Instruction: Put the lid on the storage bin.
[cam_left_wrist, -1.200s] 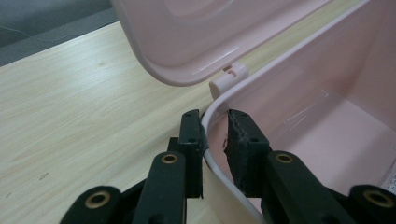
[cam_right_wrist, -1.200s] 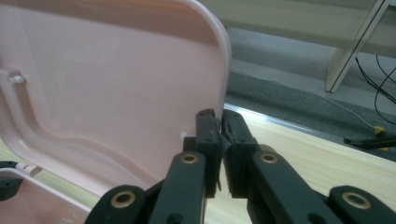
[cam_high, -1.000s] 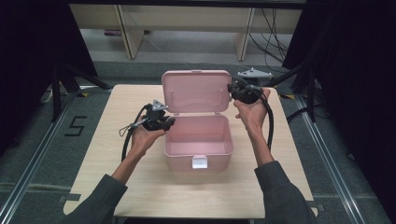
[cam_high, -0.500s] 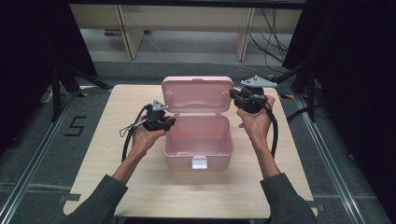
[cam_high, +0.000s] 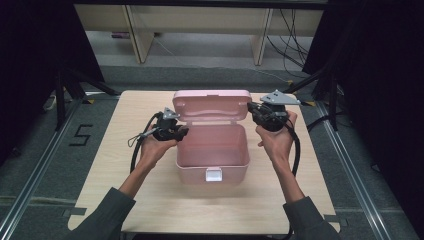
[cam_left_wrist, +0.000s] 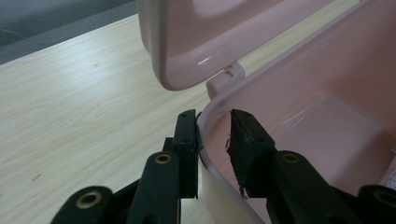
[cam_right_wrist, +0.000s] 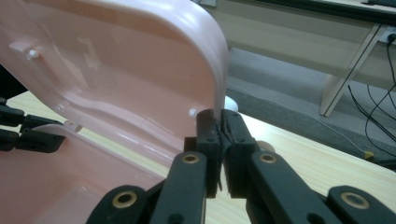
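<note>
Lid (cam_right_wrist: 140, 70) edge hidden between right gripper (cam_right_wrist: 218, 140) pads

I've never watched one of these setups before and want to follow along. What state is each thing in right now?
Pink box: empty, standing on the table.
Lid: raised, roughly upright behind the box.
Front latch: undone.
Left gripper: jaws astride the box's left rim, just been opening, a gap at the inner jaw.
Right gripper: jaws shut on the lid's edge.

The high view looks down on the table (cam_high: 125, 200); both tongs views sit close, sharing the pink box (cam_high: 212, 167).
</note>
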